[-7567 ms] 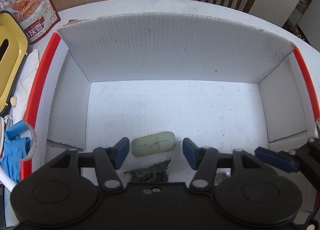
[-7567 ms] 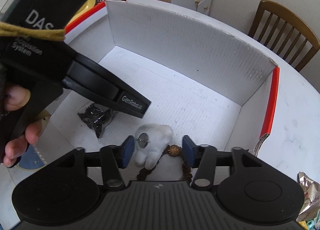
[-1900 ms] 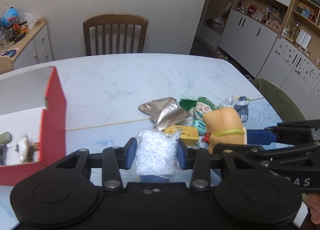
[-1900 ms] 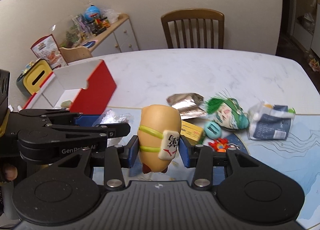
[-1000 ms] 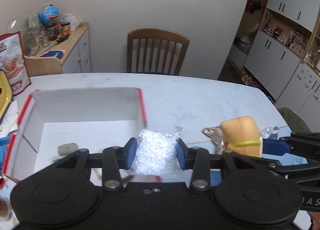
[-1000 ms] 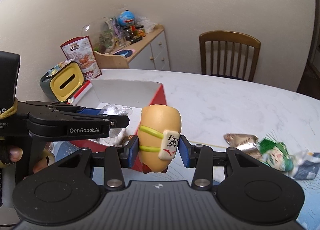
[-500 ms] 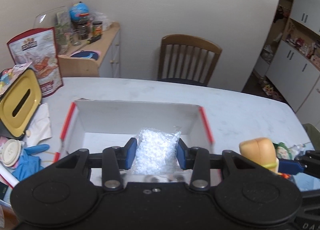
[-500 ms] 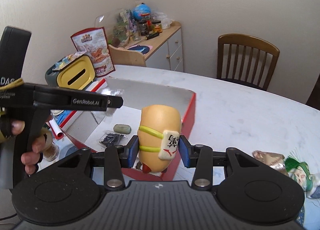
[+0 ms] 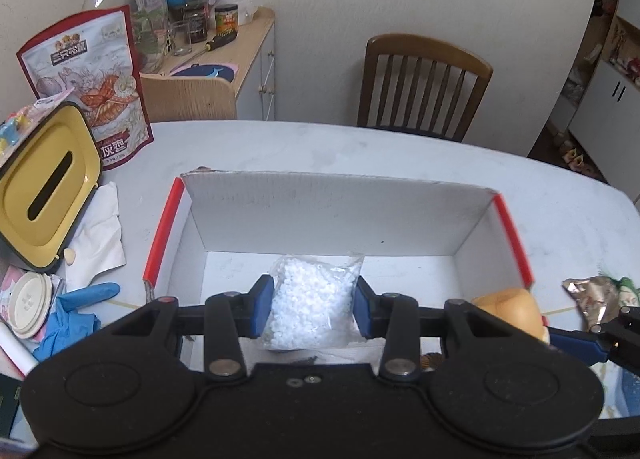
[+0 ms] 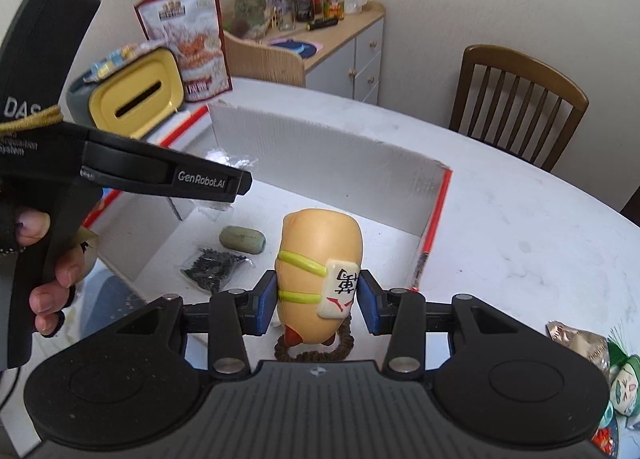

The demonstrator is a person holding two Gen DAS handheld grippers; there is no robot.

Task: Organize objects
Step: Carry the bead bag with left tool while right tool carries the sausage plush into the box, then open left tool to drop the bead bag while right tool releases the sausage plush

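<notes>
My left gripper [image 9: 314, 312] is shut on a clear bag of white beads [image 9: 312, 307], held above the open white box [image 9: 340, 215] with red edges. My right gripper [image 10: 318, 305] is shut on a tan hot-dog-shaped toy [image 10: 320, 263] with yellow bands and a mahjong tile, hanging over the box's near right part. Inside the box lie a pale green oval stone [image 10: 242, 238], a bag of black bits [image 10: 216, 264] and a brown bead bracelet [image 10: 316, 353]. In the right wrist view the left gripper [image 10: 172, 179] reaches in from the left, held by a hand [image 10: 44, 259].
A yellow tissue box [image 9: 40, 187], a snack pouch [image 9: 96, 87], blue gloves [image 9: 76, 311] and paper lie left of the box. A foil wrapper [image 9: 592, 295] and a green-haired doll head [image 10: 622, 383] lie to the right. A wooden chair [image 9: 424, 87] stands behind the table.
Both grippers have swung left from the pile of items to above the box, carrying the bead bag and the hot-dog toy. The box now fills the middle of both views.
</notes>
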